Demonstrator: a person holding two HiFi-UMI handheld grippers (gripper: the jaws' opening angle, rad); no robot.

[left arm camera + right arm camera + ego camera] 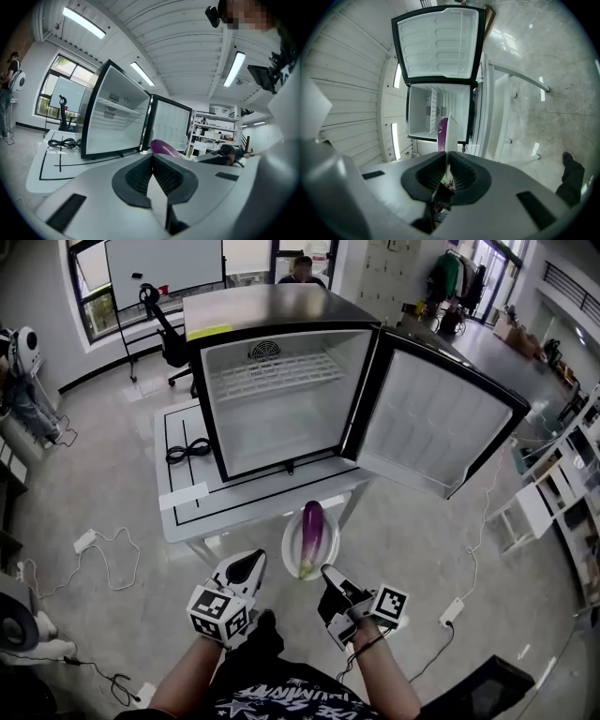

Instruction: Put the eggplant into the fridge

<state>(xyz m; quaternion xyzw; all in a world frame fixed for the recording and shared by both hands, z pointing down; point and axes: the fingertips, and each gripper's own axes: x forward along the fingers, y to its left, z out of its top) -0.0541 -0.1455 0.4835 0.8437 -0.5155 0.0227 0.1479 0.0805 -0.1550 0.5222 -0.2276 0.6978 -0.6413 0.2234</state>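
Since the glossy eggplant [313, 529] likely rolls, right gripper [328, 574] jaws pinch the plate [292, 546] rim beyond the counter [234, 509] front edge; left gripper [257, 562] jaws closed, empty.

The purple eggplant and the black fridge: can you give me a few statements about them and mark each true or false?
1. The black fridge has its door swung open. True.
2. The purple eggplant already lies inside the fridge. False: it lies on a round white plate held in front of the fridge.
3. The right gripper has its jaws shut on the plate's rim. True.
4. The fridge stands on the floor. False: it stands on a white table.
5. A white wire shelf sits in the fridge. True.
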